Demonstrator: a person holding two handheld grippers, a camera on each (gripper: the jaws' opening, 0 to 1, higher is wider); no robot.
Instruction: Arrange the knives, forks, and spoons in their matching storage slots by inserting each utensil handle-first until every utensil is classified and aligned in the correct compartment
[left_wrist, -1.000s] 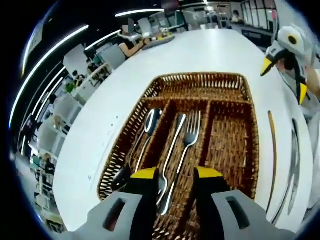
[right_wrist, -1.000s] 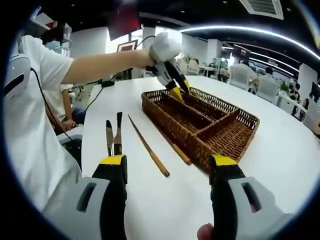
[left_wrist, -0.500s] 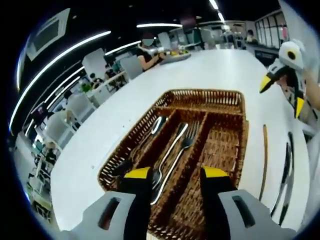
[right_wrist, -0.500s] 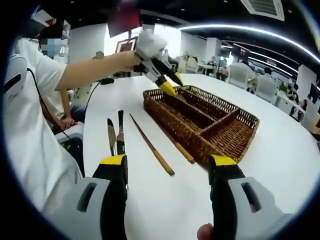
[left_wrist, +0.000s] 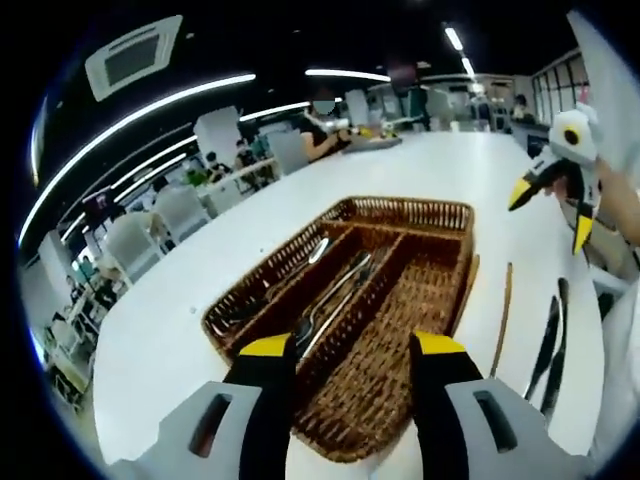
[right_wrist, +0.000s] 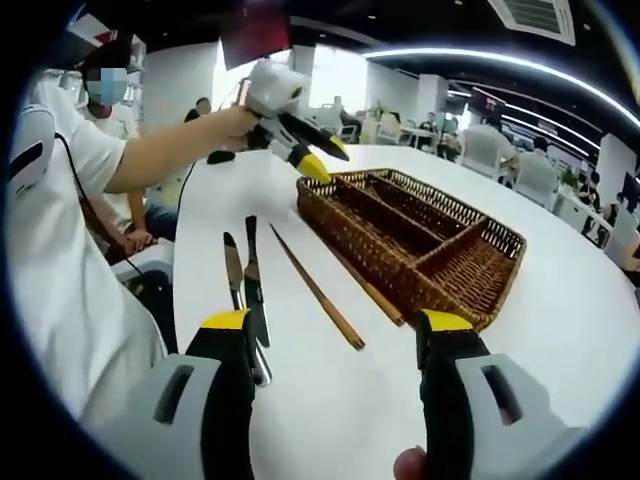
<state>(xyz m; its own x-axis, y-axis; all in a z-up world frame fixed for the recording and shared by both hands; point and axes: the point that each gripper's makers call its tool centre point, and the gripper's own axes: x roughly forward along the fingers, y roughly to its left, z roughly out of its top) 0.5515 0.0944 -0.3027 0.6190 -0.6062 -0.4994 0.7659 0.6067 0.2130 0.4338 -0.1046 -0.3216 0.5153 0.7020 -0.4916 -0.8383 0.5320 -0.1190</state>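
A wicker tray (right_wrist: 470, 290) with long lengthwise compartments sits on a large table (right_wrist: 560, 330). In the left gripper view, spoons (left_wrist: 300, 262) lie in the tray's left compartment, forks (left_wrist: 335, 295) lie in the middle one beside them, and the third compartment lies to their right. On the table just right of the tray lies a chopstick (left_wrist: 500, 315), parallel to its side; two knives (left_wrist: 550, 340) lie side by side further right. In the right gripper view, the knives lie at left, then the chopsticks, then the tray. Chairs and other tables stand behind.
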